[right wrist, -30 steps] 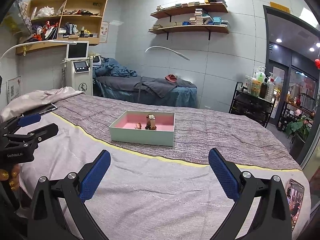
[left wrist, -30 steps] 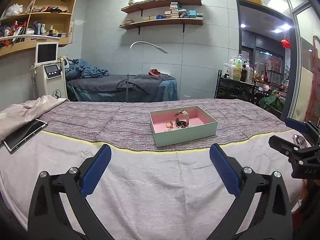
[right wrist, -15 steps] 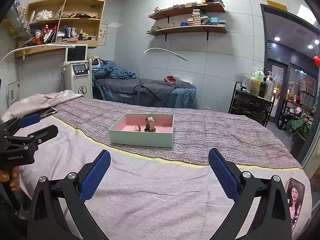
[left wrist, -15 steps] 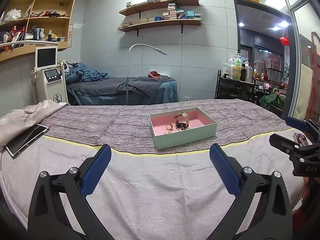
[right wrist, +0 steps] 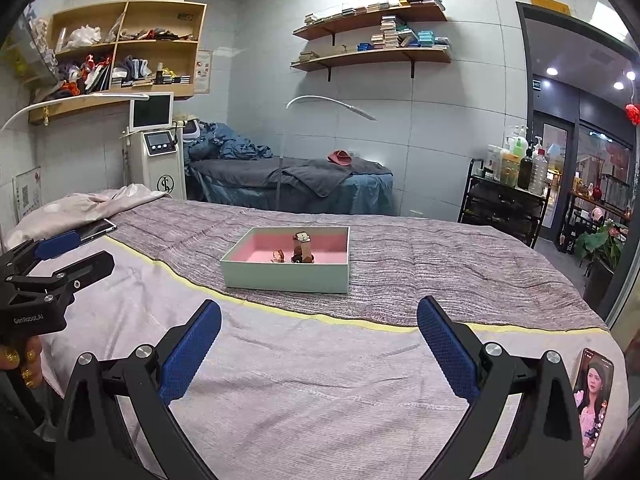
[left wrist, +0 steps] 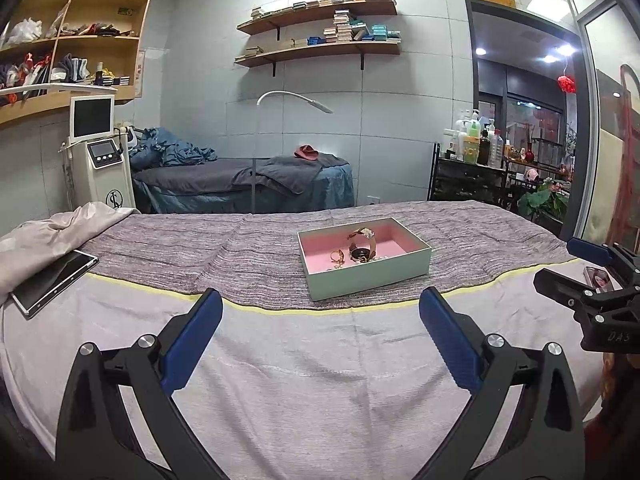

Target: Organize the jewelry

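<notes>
A pale green box (left wrist: 372,274) with a pink lining sits on the grey striped cover of the bed; it also shows in the right wrist view (right wrist: 286,276). Inside lie a watch (left wrist: 362,242) standing on its strap, a gold ring-like piece (left wrist: 337,257) and small beads; the watch shows in the right wrist view (right wrist: 301,247). My left gripper (left wrist: 320,332) is open and empty, well short of the box. My right gripper (right wrist: 318,334) is open and empty, also short of the box. Each gripper shows at the edge of the other's view.
A tablet (left wrist: 54,276) lies on the bed at the left beside a crumpled pink sheet (left wrist: 44,236). A phone (right wrist: 593,396) with a lit screen lies at the bed's right edge. A second bed, a machine and a bottle cart stand behind.
Both views have tilted up slightly, so the box sits a little lower in frame. Both grippers stay open and nothing was touched.
</notes>
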A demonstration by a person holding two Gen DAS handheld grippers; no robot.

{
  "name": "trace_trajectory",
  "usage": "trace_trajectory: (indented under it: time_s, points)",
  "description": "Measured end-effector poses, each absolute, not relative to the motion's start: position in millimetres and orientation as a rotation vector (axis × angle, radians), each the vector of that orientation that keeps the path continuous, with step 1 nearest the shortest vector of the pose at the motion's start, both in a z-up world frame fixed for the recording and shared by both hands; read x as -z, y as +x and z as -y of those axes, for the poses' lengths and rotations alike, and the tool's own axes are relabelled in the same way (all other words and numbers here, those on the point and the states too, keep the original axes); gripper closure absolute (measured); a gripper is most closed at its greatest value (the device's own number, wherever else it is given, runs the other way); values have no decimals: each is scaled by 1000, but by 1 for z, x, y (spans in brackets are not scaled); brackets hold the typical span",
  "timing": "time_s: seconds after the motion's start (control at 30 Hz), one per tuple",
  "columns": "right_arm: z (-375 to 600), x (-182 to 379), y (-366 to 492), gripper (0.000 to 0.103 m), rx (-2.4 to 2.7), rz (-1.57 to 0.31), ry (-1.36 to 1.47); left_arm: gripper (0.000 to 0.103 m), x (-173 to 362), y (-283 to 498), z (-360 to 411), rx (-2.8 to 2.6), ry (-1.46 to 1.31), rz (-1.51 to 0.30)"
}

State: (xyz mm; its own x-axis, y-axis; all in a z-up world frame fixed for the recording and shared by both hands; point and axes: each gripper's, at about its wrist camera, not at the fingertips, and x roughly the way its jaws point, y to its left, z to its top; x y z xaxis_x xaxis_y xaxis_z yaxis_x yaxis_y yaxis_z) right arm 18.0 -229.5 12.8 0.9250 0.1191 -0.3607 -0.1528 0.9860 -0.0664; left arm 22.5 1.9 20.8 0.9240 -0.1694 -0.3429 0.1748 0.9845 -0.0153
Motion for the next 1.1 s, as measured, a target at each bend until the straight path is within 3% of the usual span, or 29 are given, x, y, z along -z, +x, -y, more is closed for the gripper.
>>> trace_trajectory:
  time_s: [1.1]
  points:
    - [226,-11,17,7,-137,-365,-106,6,-14,24,3,163,42,-387]
